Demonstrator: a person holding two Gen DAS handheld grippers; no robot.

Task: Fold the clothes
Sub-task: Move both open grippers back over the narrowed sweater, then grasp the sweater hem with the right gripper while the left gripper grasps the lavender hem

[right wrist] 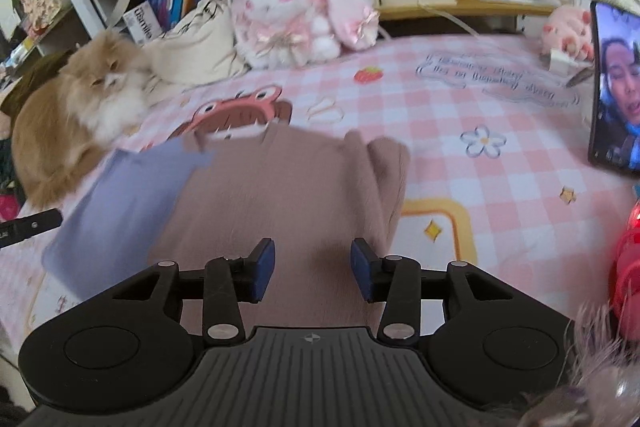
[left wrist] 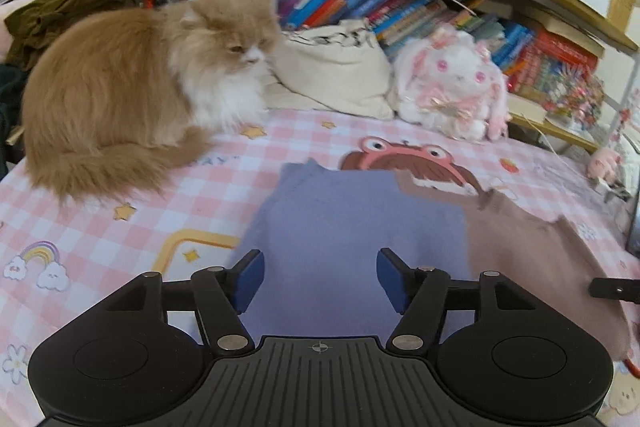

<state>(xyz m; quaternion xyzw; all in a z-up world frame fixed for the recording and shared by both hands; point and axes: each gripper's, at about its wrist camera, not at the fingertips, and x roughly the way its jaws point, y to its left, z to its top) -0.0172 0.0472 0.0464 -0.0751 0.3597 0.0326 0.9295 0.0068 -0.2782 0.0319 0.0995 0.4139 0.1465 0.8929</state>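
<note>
Two garments lie side by side on the pink checked bed sheet [left wrist: 100,227]. One is a lavender piece [left wrist: 340,219], the other a dusty pink-brown top [right wrist: 280,187] with a folded sleeve on its right side. The lavender piece [right wrist: 120,203] overlaps the pink-brown top's left edge [left wrist: 532,259]. My left gripper [left wrist: 320,263] hovers open over the lavender cloth, its blue pads wide apart and empty. Over the middle of the pink-brown top, my right gripper [right wrist: 313,251] is open, with no fabric pinched between its pads.
A fluffy ginger cat [left wrist: 132,87] sits on the bed just left of the garments. Behind them lie a cream cloth bag [left wrist: 340,67] and a white and pink plush rabbit [left wrist: 452,79], under crowded bookshelves. A tablet [right wrist: 616,87] stands at the bed's right edge, near a red object [right wrist: 628,259].
</note>
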